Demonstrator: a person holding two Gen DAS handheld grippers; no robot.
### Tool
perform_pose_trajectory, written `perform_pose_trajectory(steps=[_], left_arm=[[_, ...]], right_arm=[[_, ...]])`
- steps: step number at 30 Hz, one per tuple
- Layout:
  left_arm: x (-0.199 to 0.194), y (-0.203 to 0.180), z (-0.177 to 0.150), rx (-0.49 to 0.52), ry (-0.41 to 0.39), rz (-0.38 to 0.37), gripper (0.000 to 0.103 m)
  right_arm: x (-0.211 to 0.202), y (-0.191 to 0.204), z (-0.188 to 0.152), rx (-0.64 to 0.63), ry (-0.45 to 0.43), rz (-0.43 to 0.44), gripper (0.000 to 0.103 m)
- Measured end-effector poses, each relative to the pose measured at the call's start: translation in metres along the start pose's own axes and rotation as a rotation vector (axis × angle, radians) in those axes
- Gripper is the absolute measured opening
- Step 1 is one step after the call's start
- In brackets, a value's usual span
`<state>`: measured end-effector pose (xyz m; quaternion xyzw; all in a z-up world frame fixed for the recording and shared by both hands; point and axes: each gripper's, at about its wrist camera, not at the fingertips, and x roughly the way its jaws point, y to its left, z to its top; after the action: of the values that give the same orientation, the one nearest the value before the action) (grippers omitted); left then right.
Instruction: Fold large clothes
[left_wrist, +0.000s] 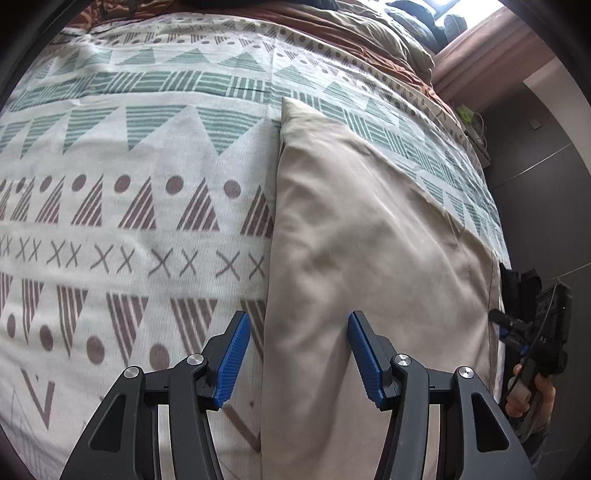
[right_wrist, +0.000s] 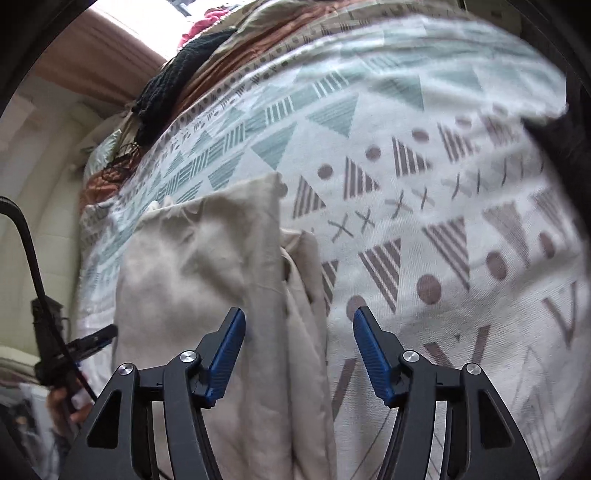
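I count one beige garment (left_wrist: 362, 266) on my screens, folded into a long strip and lying on one patterned bedspread (left_wrist: 122, 206) with teal and brown triangles, dots and crosses. It runs along the bed's edge on the right side of the left wrist view, its far corner pointing up the bed.

Two grippers are in play. My left gripper (left_wrist: 299, 354) hangs over the near end of the strip with its jaws apart; the strip's long left edge passes between the blue pads (left_wrist: 232, 358), and neither pad presses on cloth. My right gripper (right_wrist: 299, 352) also stands with jaws spread and nothing clamped; beneath it the garment (right_wrist: 207, 280) shows two layers, a loose fold (right_wrist: 306, 288) lying beside the main panel.

Each wrist view catches the other gripper at its margin, held by a hand (left_wrist: 532, 398), though the right wrist view is blurred there and I can't be sure of details.

At the head of the bed I see one rust-and-tan duvet (left_wrist: 362, 26) and one dark knitted item (right_wrist: 173, 77) heaped on it.
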<state>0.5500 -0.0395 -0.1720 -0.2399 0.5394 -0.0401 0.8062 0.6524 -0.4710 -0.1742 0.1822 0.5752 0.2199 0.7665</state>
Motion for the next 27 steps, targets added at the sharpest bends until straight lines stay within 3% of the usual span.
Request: perform_pose_trajectory(steps=[8, 12, 18, 20, 24, 27], left_arm=[[0.018, -0.004, 0.027, 0.012, -0.008, 0.006, 0.057], [0.028, -0.003, 0.04, -0.001, 0.009, -0.007, 0.057], [0.044, -0.004, 0.057, -0.016, 0.019, -0.003, 0.057], [0.047, -0.005, 0.059, -0.019, 0.009, -0.006, 0.055], [0.044, -0.012, 0.057, -0.01, -0.008, 0.008, 0.042], [0.039, -0.019, 0.056, 0.008, -0.024, 0.038, 0.034]], right_arm=[[0.031, -0.016, 0.012, 0.084, 0.079, 0.266, 0.067], [0.05, -0.003, 0.022, 0.073, 0.119, 0.319, 0.067], [0.067, 0.018, 0.035, 0.049, 0.141, 0.289, 0.066], [0.069, 0.021, 0.038, 0.056, 0.139, 0.263, 0.06], [0.066, 0.026, 0.037, 0.05, 0.111, 0.192, 0.038], [0.061, 0.033, 0.035, 0.026, 0.084, 0.143, 0.031]])
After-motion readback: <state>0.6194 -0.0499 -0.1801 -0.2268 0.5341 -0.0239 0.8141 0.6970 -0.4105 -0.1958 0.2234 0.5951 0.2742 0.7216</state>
